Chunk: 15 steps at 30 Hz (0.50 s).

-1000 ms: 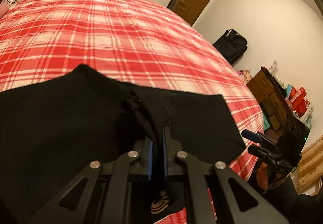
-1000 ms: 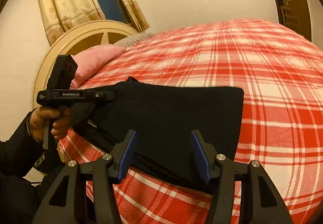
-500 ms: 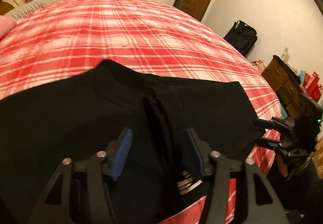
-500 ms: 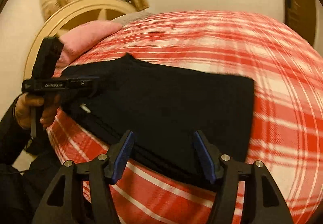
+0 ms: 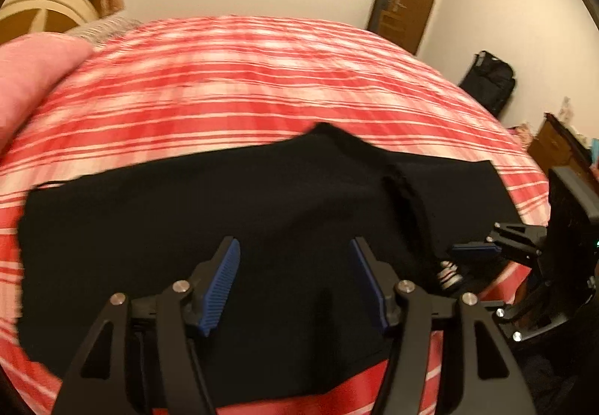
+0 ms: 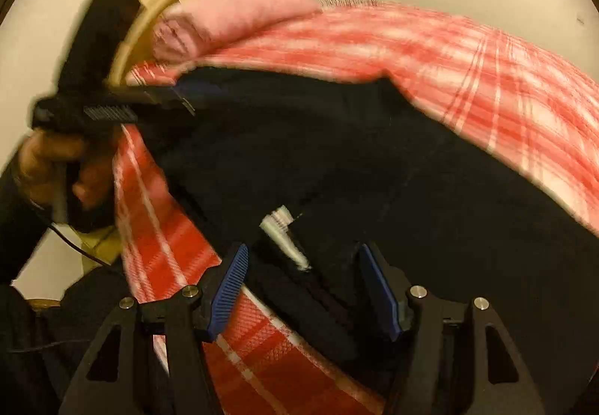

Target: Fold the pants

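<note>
Across the lower half of both wrist views, black pants [image 5: 232,239] lie flat on the plaid bed [image 5: 243,89], long axis left-right, with left gripper [image 5: 295,276] and right gripper [image 6: 303,287] jaws apart, empty, right nearer the striped-tag end.

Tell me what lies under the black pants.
The black pants lie on the red plaid bedspread, which shows all around them. The part directly beneath is covered, so anything else there cannot be seen.

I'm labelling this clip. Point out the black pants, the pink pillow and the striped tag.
black pants [image 5: 232,228]: left wrist view, flat middle of the cloth.
pink pillow [image 6: 232,22]: right wrist view, its top face.
striped tag [image 6: 279,228]: right wrist view, its pale middle.
</note>
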Motion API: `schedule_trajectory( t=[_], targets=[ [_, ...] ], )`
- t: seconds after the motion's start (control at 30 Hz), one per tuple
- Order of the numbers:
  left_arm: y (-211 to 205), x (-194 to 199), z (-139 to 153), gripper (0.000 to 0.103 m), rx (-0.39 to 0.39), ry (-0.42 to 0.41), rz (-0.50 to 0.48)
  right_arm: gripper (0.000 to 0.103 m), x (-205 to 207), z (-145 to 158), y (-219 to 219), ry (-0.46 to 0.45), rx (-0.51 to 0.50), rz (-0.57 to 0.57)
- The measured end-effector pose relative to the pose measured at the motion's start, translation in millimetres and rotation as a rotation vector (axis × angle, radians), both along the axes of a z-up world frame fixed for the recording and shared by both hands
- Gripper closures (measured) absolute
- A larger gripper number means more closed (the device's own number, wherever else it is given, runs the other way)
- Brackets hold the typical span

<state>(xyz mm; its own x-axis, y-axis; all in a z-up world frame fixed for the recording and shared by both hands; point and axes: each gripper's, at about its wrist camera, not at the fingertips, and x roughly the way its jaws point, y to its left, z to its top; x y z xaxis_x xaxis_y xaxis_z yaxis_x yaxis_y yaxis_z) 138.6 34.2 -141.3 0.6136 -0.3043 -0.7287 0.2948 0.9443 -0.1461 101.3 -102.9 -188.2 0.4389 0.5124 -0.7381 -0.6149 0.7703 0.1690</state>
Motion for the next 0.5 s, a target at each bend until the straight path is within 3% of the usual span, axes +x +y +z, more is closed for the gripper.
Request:
schedule_trajectory(
  t=[0.13, 0.37, 0.5],
  targets=[
    [44, -3, 7, 0.034, 0.07, -0.035, 0.101, 0.038, -8, 2, 6, -0.036, -0.033, 0.022],
    [129, -12, 6, 0.023, 0.216, -0.06, 0.342, 0.038, -13, 17, -12, -0.044, 0.104, -0.008],
    [161, -14, -5, 0.023, 0.188, -0.047, 0.413, 0.038, -15, 18, -11, -0.044, 0.105, -0.015]
  ],
)
